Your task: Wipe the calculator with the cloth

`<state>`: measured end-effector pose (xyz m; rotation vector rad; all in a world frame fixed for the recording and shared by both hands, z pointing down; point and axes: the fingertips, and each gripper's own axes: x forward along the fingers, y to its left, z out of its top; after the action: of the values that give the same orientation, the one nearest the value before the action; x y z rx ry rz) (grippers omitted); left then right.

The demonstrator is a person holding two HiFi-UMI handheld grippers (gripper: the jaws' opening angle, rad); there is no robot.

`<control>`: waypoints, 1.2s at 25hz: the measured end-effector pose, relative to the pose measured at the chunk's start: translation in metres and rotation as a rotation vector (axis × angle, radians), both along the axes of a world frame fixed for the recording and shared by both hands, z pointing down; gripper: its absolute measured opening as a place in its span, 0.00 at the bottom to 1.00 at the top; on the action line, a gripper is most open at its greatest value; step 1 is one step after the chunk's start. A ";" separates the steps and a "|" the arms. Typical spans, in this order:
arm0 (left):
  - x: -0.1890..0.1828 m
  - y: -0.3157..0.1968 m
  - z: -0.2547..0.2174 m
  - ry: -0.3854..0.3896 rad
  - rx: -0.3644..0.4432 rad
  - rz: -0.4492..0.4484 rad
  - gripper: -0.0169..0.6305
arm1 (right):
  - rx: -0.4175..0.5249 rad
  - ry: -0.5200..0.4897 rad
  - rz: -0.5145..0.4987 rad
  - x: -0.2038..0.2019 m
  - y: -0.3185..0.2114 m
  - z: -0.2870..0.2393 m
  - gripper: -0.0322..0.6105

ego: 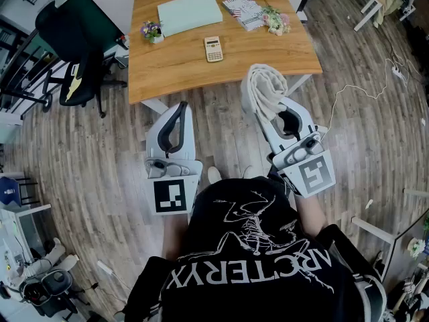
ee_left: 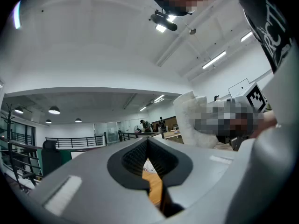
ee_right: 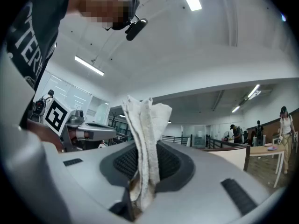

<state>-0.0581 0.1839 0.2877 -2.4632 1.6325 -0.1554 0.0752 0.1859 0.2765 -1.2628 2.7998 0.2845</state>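
The cream calculator lies flat near the middle of the wooden table, well ahead of both grippers. My right gripper is shut on a white cloth, held over the floor just short of the table's near edge. In the right gripper view the cloth stands up bunched between the pads of that gripper. My left gripper is beside it, also short of the table. Its jaws are together with nothing in them, as its own view shows. The cloth shows at that view's right.
A pale green pad, a book, a flower bunch and a small flower pot sit on the table's far half. A black office chair stands to the left. A white cable trails on the wood floor at right.
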 end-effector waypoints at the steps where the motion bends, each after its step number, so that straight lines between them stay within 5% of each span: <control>1: 0.002 0.001 0.001 -0.009 -0.002 0.003 0.04 | -0.004 0.008 -0.005 0.001 0.001 0.002 0.18; 10: 0.002 0.000 0.008 -0.065 -0.010 0.008 0.04 | -0.022 0.144 -0.028 0.000 -0.001 0.023 0.18; 30: 0.029 -0.010 0.013 -0.065 -0.026 -0.024 0.04 | 0.005 0.055 -0.070 0.024 -0.012 0.018 0.18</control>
<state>-0.0288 0.1736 0.3007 -2.4319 1.6439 -0.2587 0.0991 0.1743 0.2944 -1.1707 2.8800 0.3278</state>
